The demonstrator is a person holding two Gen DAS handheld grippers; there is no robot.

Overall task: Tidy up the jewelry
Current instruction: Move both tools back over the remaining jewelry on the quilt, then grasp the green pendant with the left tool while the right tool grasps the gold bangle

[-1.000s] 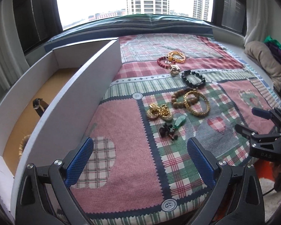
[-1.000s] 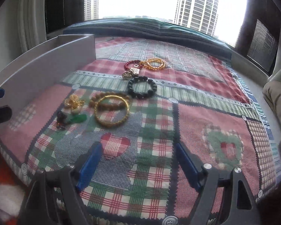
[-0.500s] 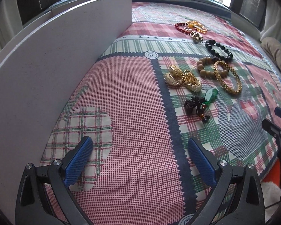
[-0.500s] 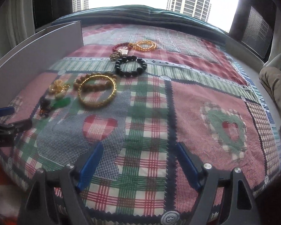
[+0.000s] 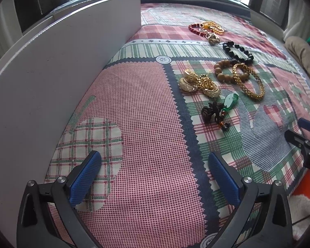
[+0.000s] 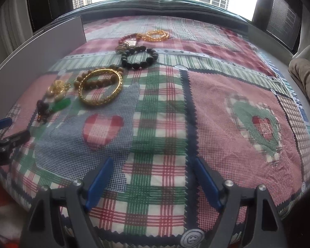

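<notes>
Compared with a second ago, left gripper [image 5: 154, 174] has dropped low over the patchwork cloth [image 5: 150, 124]; the box wall [image 5: 57, 66] now hides the box inside, so I judge a new pick begins. Both tongs, also right gripper [image 6: 152, 183], stand wide open and hold nothing. Jewelry lies in upper right of left view: gold earrings [image 5: 198, 82], green pendant [image 5: 229, 100], gold bangle [image 5: 249, 82], black bead bracelet [image 5: 237, 51]. Nothing blocks them; the pieces lie close together, some touching.
</notes>
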